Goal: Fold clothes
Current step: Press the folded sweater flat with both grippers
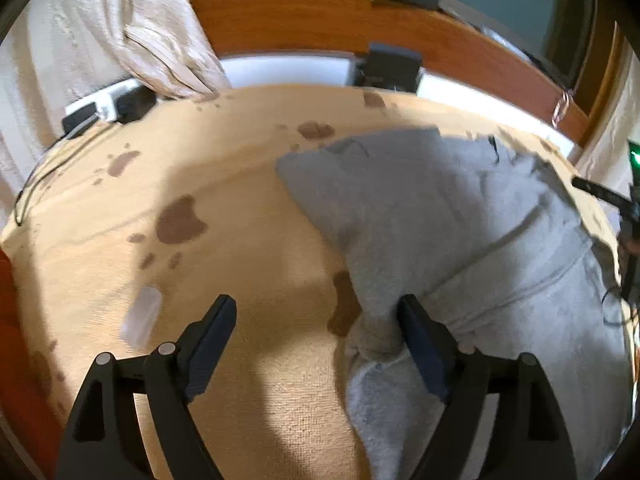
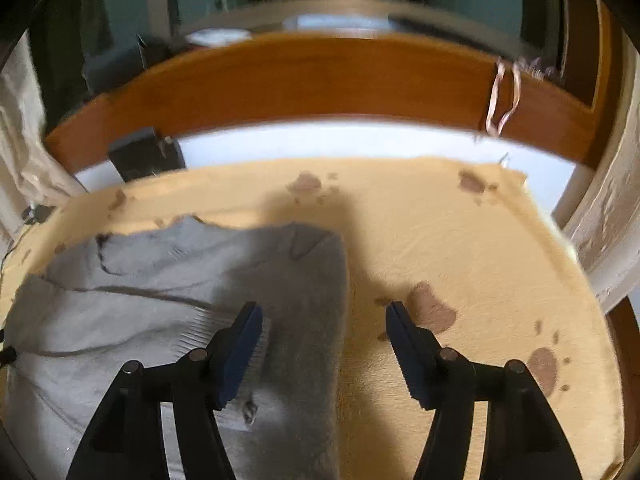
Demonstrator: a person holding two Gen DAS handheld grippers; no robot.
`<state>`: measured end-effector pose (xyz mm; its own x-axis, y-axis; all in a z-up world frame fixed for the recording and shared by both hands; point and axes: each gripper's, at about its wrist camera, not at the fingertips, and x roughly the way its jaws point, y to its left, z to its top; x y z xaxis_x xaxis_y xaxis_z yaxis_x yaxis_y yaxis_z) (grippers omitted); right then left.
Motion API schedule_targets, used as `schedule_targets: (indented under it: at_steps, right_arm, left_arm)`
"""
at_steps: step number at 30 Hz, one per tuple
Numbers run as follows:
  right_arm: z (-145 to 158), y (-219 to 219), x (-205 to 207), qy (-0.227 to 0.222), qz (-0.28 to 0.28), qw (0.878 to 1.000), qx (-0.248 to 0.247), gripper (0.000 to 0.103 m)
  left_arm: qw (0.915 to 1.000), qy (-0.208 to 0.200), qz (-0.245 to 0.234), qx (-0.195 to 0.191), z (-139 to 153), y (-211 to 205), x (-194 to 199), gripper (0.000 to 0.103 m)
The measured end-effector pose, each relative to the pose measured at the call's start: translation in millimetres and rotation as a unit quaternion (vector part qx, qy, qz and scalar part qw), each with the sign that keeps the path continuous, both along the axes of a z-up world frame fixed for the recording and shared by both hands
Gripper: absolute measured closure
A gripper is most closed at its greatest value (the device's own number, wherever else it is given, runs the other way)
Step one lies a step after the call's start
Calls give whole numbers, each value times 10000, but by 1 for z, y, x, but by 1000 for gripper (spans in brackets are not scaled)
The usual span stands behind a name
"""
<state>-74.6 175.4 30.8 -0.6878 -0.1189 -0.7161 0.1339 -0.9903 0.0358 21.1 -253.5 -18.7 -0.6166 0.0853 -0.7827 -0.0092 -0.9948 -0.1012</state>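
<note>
A grey garment (image 1: 460,232) lies partly folded on a tan blanket with brown paw prints (image 1: 224,200). In the left wrist view it fills the right half. My left gripper (image 1: 316,316) is open, its right finger against the garment's bunched left edge. In the right wrist view the garment (image 2: 168,300) lies at the left with a straight folded right edge. My right gripper (image 2: 322,320) is open over that edge, left finger above the cloth, right finger above the blanket (image 2: 460,248).
A wooden headboard (image 2: 320,80) runs along the back behind a white strip of mattress. A cream curtain (image 1: 120,28) hangs at the back left. A power strip with cables (image 1: 108,106) and a dark box (image 1: 392,66) sit at the blanket's far edge.
</note>
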Motion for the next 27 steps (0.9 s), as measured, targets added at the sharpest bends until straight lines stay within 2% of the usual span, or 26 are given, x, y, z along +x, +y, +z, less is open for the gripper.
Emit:
schedule_targets:
  at_steps: [2, 7, 11, 13, 16, 18, 23, 27]
  right_arm:
    - [9, -3, 11, 239, 132, 9996, -14, 37]
    - [-11, -48, 16, -124, 970, 9949, 262, 37]
    - [-27, -83, 20, -410, 1610, 9850, 469, 37]
    - [-30, -78, 19, -513, 1613, 9847, 417, 37]
    - [-29, -71, 22, -664, 1708, 9817, 520, 37]
    - [-27, -65, 26, -716, 1783, 9799, 538, 36]
    - [-30, -55, 36, -675, 1809, 9797, 542, 35]
    - [-29, -64, 28, -662, 1631, 9823, 637, 33]
  left_arm:
    - [9997, 221, 73, 110, 14, -2, 2, 17]
    - [9969, 529, 242, 529, 36, -3, -15, 17]
    - [9957, 495, -34, 788, 26, 19, -37, 16]
    - [9979, 291, -97, 572, 11, 29, -51, 17]
    - [9993, -193, 193, 254, -19, 26, -67, 17]
    - [9993, -79, 281, 220, -23, 19, -66, 17]
    - [9992, -82, 378, -105, -22, 15, -65, 15]
    - [9991, 17, 420, -55, -8, 20, -56, 15]
